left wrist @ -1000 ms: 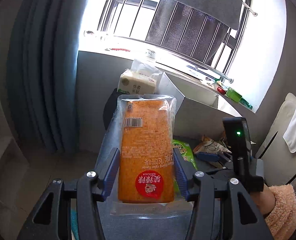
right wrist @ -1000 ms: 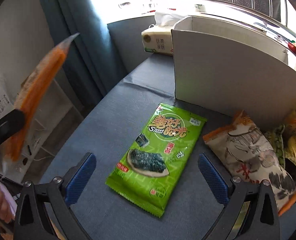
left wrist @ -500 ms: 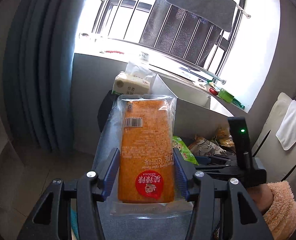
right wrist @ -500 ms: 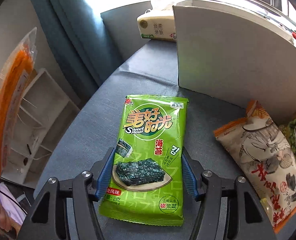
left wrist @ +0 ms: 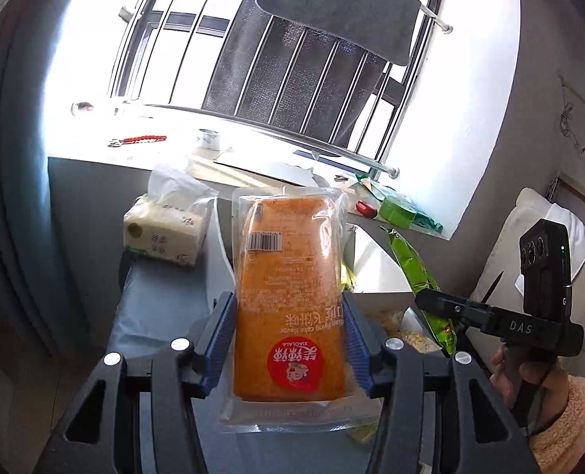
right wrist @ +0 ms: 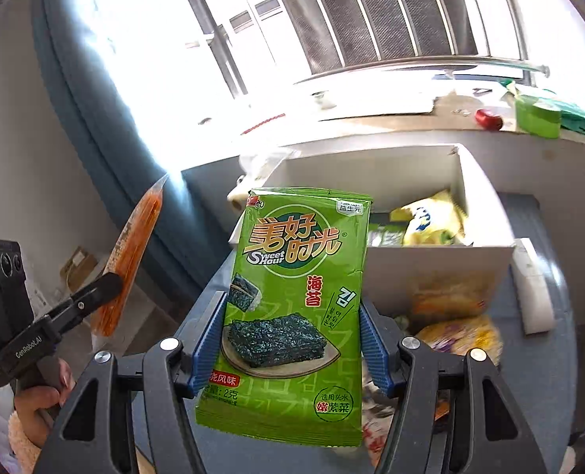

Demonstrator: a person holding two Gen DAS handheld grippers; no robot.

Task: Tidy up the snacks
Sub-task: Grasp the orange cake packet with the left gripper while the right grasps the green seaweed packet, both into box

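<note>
My left gripper [left wrist: 288, 339] is shut on an orange cake pack [left wrist: 288, 296] in clear wrap, held upright above the grey table; it shows edge-on in the right wrist view [right wrist: 128, 260]. My right gripper [right wrist: 292, 339] is shut on a green seaweed pack [right wrist: 296, 308], lifted off the table; it shows edge-on in the left wrist view [left wrist: 419, 276]. Beyond it stands the white box [right wrist: 430, 268] with several snack bags inside.
A tissue pack [left wrist: 166, 233] sits at the table's far left corner. Several snack bags [right wrist: 458, 331] lie in front of the box. A white block [right wrist: 535, 288] lies right of the box. The window sill [left wrist: 261, 166] holds small items. A blue curtain hangs at left.
My right gripper closed on the seaweed pack and lifted it off the table towards the box. My left gripper kept hold of the cake pack and swung right.
</note>
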